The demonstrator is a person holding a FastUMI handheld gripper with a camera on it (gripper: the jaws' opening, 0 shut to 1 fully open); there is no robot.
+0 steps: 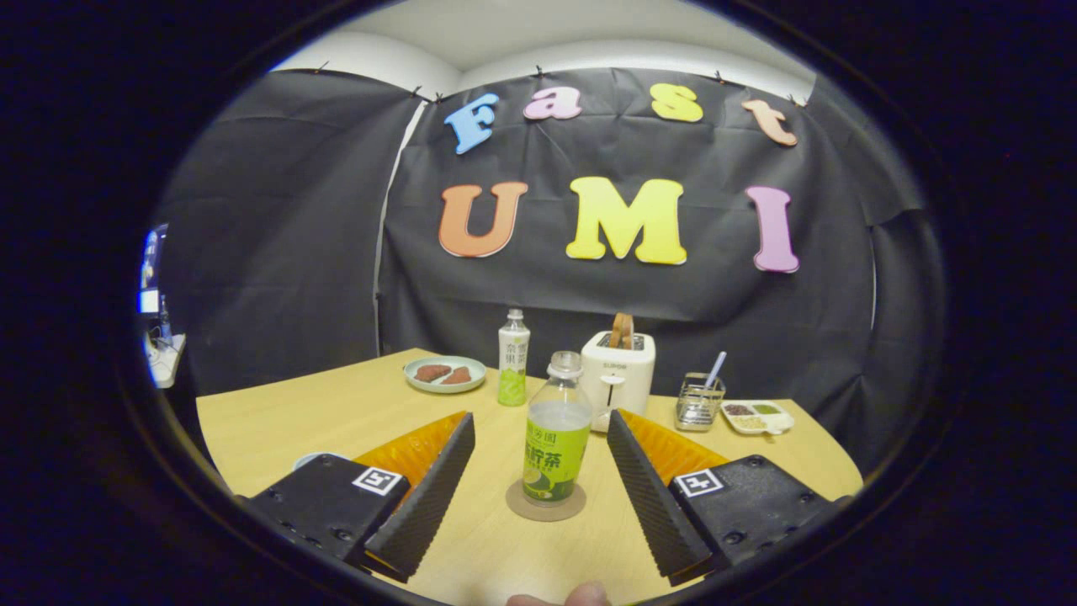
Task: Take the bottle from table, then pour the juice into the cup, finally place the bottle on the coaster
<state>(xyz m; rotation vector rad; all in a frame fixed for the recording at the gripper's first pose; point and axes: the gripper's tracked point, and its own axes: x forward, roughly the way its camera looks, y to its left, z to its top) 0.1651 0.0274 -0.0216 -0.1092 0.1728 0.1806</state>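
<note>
Table [336, 412]: light wood, carries everything in sight.

Tool [538, 471]: spread wide, both fingers clear of the bottle, one on each side of it, gripping nothing. Open table between each finger and the bottle.

Toaster [618, 379]: white, beyond the bottle and a little to its right, something brown standing up out of the slot.

Bottle [555, 429]: clear, green label, cap on, upright between the fingers and slightly ahead of their tips. It stands on the coaster [545, 505], a round tan disc whose rim shows all round the base. Liquid level seems to sit near the top of the label; hard to be sure.

Second bottle [513, 368]: taller and slimmer, white and green label, upright behind the first, just left of the toaster.

Plate [444, 374]: pale green, left of the second bottle, two brownish pieces on it.

Wire holder [699, 402]: right of the toaster, a straw-like stick leaning out.

Small tray [757, 416]: white, divided, right of the holder, dark and green bits in the compartments.

Pale round rim [318, 459] peeks from behind the left finger; cannot tell what it is.
</note>
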